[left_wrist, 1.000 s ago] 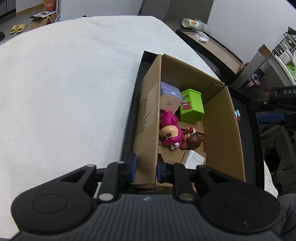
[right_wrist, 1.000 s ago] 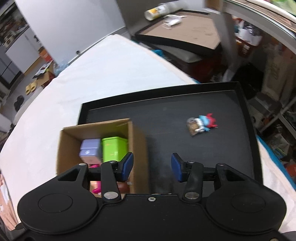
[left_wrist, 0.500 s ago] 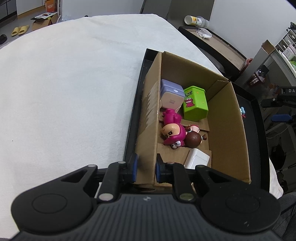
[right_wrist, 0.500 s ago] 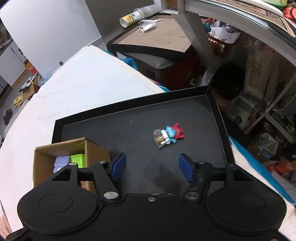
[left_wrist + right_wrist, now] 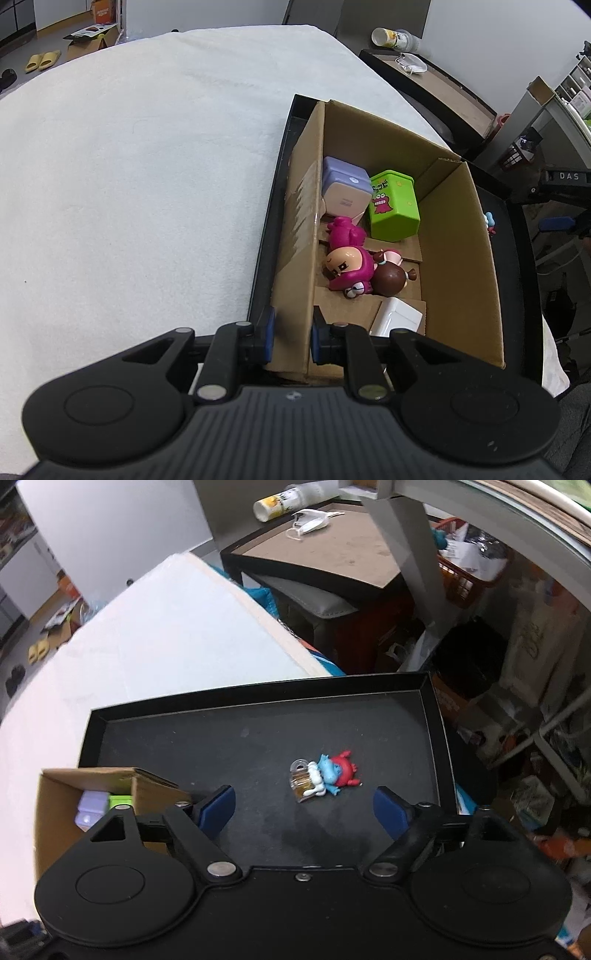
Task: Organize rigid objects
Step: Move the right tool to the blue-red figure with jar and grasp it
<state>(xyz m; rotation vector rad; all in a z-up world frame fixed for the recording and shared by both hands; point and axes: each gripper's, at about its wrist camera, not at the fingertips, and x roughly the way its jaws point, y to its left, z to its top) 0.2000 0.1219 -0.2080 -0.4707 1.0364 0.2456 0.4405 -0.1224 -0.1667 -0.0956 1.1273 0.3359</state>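
Figurine [image 5: 325, 777] lying flat on tray [image 5: 436, 716], long axis left-right

black tray [image 5: 436, 720] lies on white bed [image 5: 129, 166].

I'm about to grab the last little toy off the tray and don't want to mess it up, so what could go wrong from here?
1. The blue and red figurine lies flat on the black tray; the opening right hand-held gripper may scrape the tray or push it aside.
2. The left hand-held gripper pinches only one wall of the cardboard box; a pull could tip it.
3. The pink figurine and green tin crowd the box, so a drop may bounce.
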